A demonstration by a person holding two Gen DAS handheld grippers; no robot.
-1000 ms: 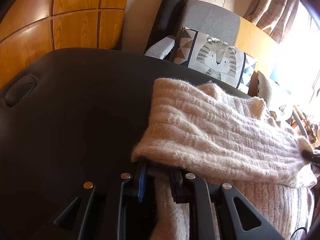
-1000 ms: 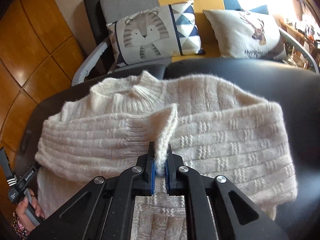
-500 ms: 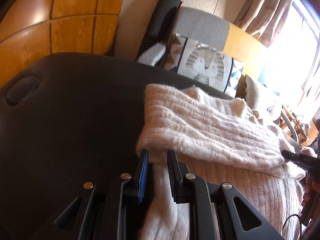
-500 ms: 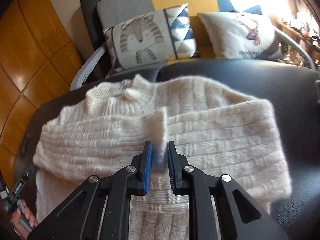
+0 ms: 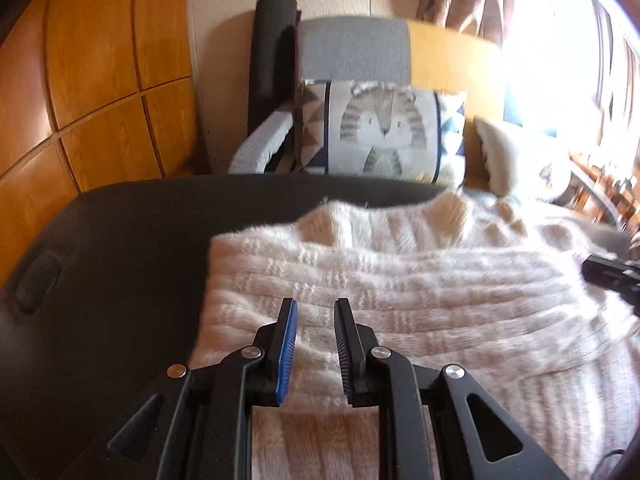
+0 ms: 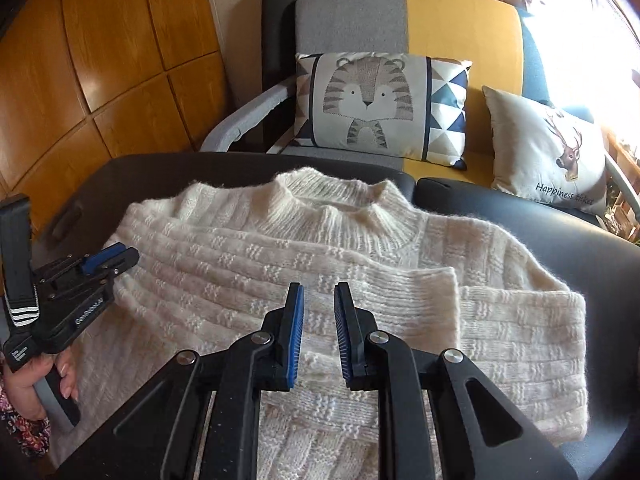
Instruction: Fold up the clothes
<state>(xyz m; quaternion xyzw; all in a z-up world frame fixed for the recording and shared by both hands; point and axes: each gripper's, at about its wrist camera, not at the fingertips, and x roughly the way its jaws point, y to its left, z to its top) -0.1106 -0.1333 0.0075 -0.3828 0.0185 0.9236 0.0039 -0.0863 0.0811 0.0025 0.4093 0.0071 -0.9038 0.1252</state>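
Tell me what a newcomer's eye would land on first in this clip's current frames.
The fluffy cream sweater spread on the black padded table, both sleeves folded across its chest. Above it sit two open black claws with blue pads: the right claw over the overlapping cuffs, the left claw at the sweater's left edge. Behind, a tiger cushion sits on the grey and yellow sofa.

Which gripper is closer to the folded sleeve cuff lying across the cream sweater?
Right. The right gripper hovers open just beside the sleeve cuff; the left gripper sits at the cream knitted sweater's far left edge.
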